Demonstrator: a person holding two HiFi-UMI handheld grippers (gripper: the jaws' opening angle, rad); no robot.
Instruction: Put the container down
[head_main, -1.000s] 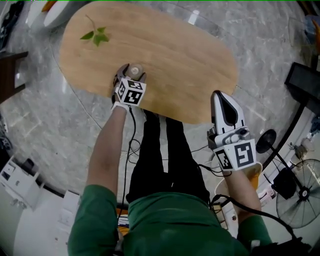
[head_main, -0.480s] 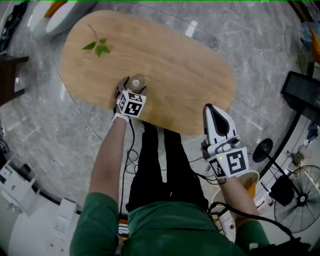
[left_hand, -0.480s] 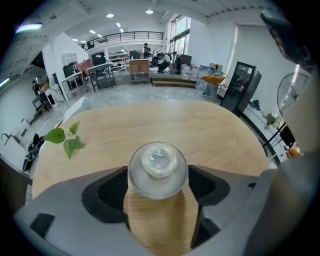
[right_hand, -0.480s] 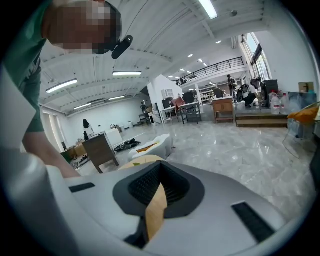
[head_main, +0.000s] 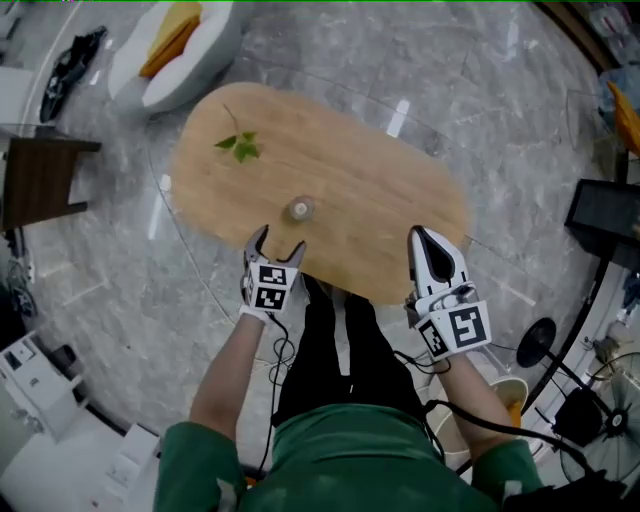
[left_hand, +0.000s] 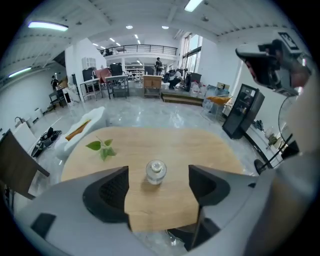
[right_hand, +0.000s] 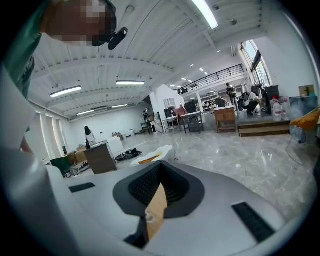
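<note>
One container (upright), one leafy sprig, one table

I am standing in what is looking like a large open-plan workshop hall. A polished marble floor is stretching away on every side, and strip lights are glowing along the white ribbed ceiling. A railed mezzanine is running across the far end, and people are busying themselves among desks beneath it.

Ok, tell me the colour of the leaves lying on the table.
Green; the leaves show best in the left gripper view.
</note>
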